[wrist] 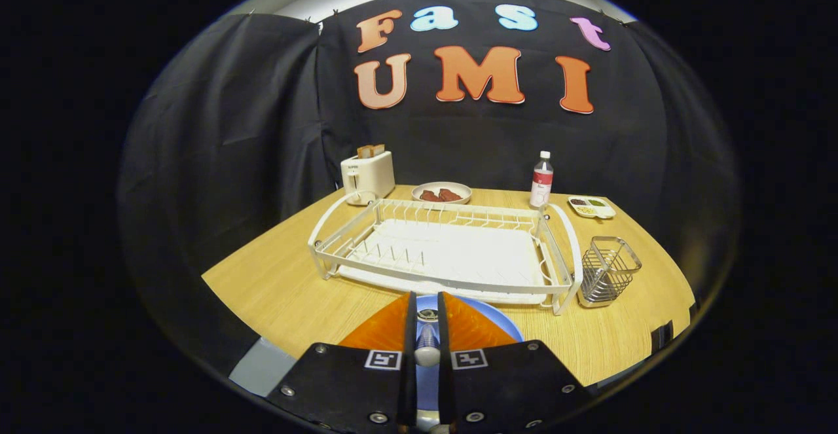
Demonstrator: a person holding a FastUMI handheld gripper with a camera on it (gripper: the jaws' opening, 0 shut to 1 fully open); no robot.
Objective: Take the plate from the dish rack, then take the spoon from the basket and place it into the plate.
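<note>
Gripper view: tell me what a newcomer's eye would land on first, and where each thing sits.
The white dish rack sits mid-table, just beyond the gripper, with no dishes in it. A blue plate lies on the table under the gripper, whose fingers are nearly closed around a spoon over the plate. A wire basket stands beside the rack's right end; a toaster stands behind the rack.

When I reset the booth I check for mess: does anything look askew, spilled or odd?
Nothing stands out. The white wire dish rack sits level on the wooden table, the metal wire basket upright beside it. The round blue plate lies flat under the gripper, whose fingers pinch a silvery metal spoon.
</note>
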